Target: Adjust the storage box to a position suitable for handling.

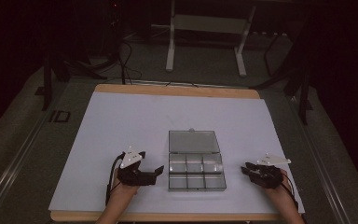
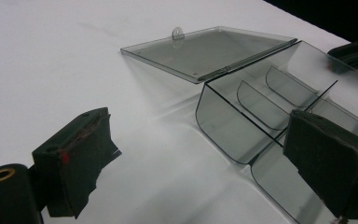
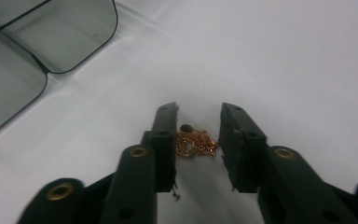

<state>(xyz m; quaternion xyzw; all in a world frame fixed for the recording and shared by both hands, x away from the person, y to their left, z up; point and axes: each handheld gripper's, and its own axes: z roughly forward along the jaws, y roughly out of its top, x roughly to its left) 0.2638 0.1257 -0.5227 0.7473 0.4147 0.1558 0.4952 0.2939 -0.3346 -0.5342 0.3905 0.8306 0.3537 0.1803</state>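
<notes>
Gold chain (image 3: pixel 196 143) heaped on white bench (image 1: pixel 121 121), right of open clear compartment box (image 1: pixel 196 169). Right gripper (image 3: pixel 198 140) fingers straddle chain, apart, not yet pinching. Left gripper (image 2: pixel 200 163) fingers wide apart beside box. Step: grasping chain. Next: finish pinch, lift clear, carry to compartment.

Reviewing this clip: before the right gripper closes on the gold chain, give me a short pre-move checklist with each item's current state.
1. Gold chain lies between the jaws of the right gripper: ok.
2. Pads gripping the chain: not ok; a gap shows on the right, and whether the left pad touches it cannot be told.
3. Chain bunched in one small heap on the white table, nothing trailing outside the jaws: ok.
4. Clear box has its lid folded back flat: ok.
5. Compartments free of other items: ok.
6. Left gripper open beside the box's corner, holding nothing: ok.
</notes>
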